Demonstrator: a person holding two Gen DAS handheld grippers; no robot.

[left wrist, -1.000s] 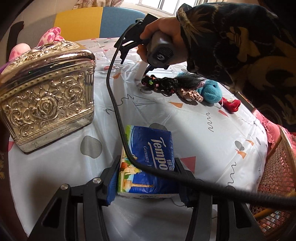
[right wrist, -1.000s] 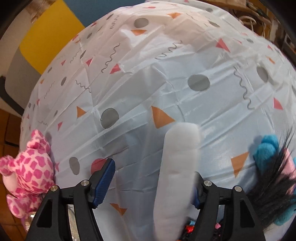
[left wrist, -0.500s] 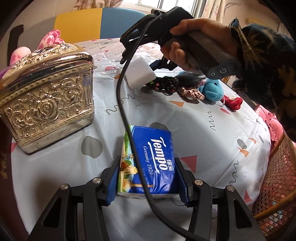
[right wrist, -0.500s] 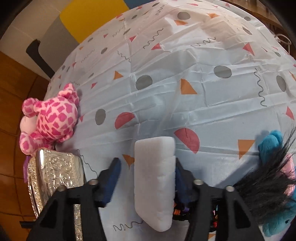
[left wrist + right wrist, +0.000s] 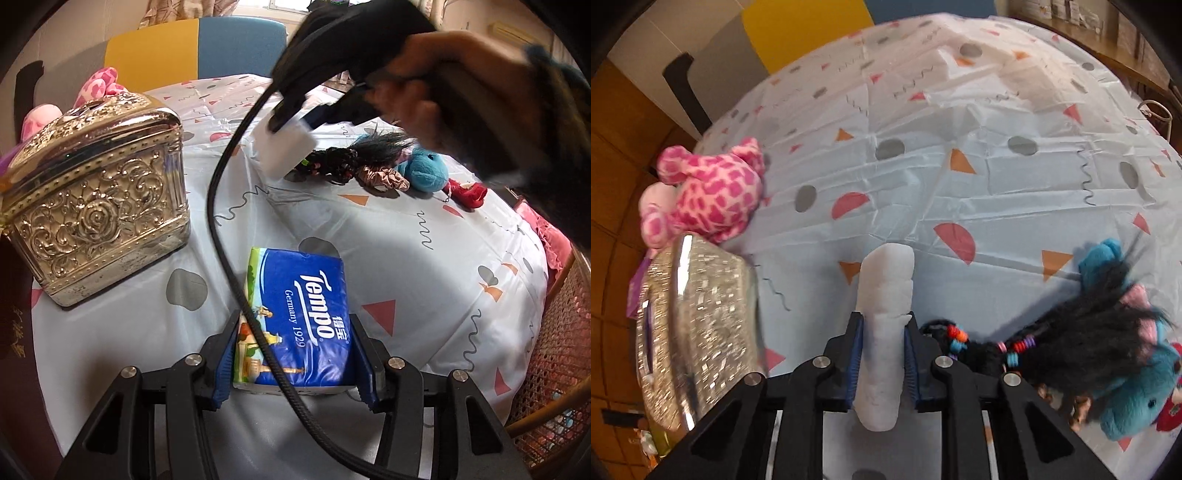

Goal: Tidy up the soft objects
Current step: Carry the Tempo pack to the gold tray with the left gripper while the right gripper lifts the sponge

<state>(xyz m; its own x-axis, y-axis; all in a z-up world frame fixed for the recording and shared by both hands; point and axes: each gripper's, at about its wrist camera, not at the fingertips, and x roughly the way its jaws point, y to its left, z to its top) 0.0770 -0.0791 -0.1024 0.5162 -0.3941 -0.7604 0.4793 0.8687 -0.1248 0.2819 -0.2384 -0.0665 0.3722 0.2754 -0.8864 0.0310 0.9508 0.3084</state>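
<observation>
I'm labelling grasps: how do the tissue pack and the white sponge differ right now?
The Tempo tissue pack is blue and printed; the white sponge is plain. The pack lies flat on the tablecloth; the sponge is held above it. Shared: each sits between gripper pads, left gripper and right gripper.

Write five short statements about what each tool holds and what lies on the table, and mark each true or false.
1. The right tool is shut on the white sponge. True.
2. The left tool holds the blue plush toy. False: it grips the Tempo tissue pack.
3. The silver box stands on the table. True.
4. The sponge lies flat on the tablecloth. False: it is lifted.
5. The pink plush sits beside the box. True.
</observation>
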